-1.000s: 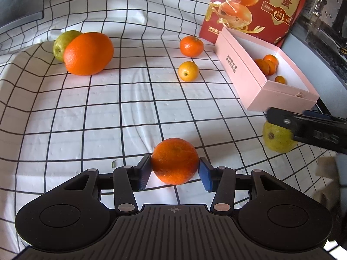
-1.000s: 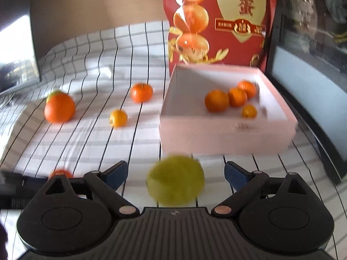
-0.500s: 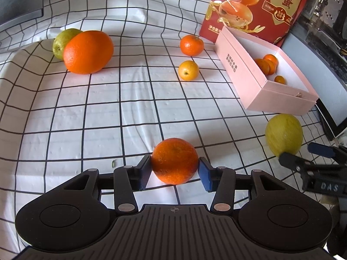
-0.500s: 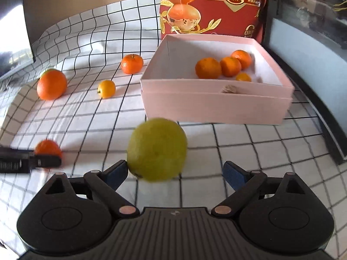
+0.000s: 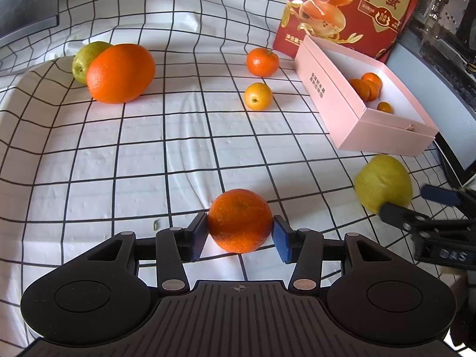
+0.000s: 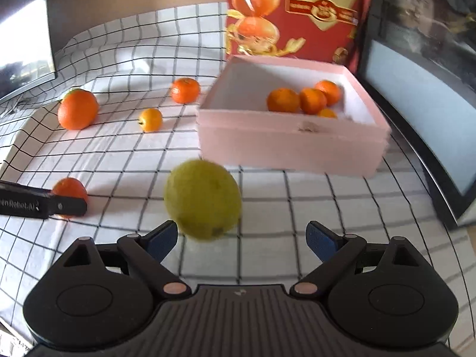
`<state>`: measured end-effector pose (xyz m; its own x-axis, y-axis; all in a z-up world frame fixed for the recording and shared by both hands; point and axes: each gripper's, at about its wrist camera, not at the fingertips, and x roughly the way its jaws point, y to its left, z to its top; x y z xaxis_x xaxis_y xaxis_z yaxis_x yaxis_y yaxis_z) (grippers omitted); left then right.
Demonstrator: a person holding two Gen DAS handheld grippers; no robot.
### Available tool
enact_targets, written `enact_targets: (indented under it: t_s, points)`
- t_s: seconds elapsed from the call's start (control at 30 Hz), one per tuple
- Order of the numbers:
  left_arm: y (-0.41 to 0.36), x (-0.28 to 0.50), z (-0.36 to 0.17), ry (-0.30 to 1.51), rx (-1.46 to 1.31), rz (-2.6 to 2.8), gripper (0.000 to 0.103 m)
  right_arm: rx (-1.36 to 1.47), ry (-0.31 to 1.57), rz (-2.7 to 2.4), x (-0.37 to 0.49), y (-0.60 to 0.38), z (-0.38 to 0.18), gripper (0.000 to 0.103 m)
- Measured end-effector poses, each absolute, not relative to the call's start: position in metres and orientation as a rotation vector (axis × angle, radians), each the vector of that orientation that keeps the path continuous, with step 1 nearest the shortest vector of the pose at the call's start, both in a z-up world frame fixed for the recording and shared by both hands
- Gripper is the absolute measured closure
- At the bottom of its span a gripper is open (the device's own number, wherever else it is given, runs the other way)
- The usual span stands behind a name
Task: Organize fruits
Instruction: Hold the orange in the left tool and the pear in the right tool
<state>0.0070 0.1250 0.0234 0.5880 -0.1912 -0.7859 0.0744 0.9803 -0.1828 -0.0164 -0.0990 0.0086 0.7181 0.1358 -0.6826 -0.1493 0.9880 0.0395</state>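
**A:** The left gripper (image 5: 239, 232) clamps a tangerine (image 5: 239, 220) between its blue pads, the fruit sitting on the checked cloth (image 5: 148, 154) near the front edge. The right gripper (image 6: 241, 239) stands wide, released, with a green pear (image 6: 203, 200) just ahead of its fingertips and closer to the left-hand pad; nothing is pinched there.

**B:** And the destination?

**A:** A pink box (image 6: 285, 148) beyond the pear, in front of a red printed bag (image 5: 351, 9), with several small oranges (image 6: 303, 99) already at its back. Loose on the cloth further off: a big orange (image 5: 120, 73) touching a second green fruit (image 5: 84, 59), a mandarin (image 5: 262, 62) and a small yellow-orange fruit (image 5: 258, 96).

**B:** What does the pear grab call for?

**A:** Likely centring first. The fruit sits off toward one pad, so the gripper should shift sideways until the pear is midway, push forward so the pads meet its widest part, then close gently; a round, smooth skin may squirt out if caught on its near slope. The right-hand view is blurred, so exact contact cannot be told.
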Motion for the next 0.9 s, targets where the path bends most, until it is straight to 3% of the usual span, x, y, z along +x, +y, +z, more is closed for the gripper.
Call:
enact_targets:
  t_s: [0.23,0.43,0.57,0.9]
  points:
    - [0.125,0.011,0.025,0.95,-0.135,-0.154,0.051,-0.043,0.772,0.218,0.014,-0.077,0.003,0.011]
    - [0.127,0.011,0.024,0.949,-0.137,-0.157,0.051,-0.021,0.821,0.246,0.024,-0.068,-0.006,0.02]
    - [0.126,0.009,0.024,0.94,-0.12,-0.162,0.052,-0.022,0.814,0.272,0.019,-0.069,-0.003,0.042]
    - [0.121,0.006,0.024,0.931,-0.078,-0.168,0.052,-0.07,0.811,0.26,-0.009,-0.084,0.001,0.042]
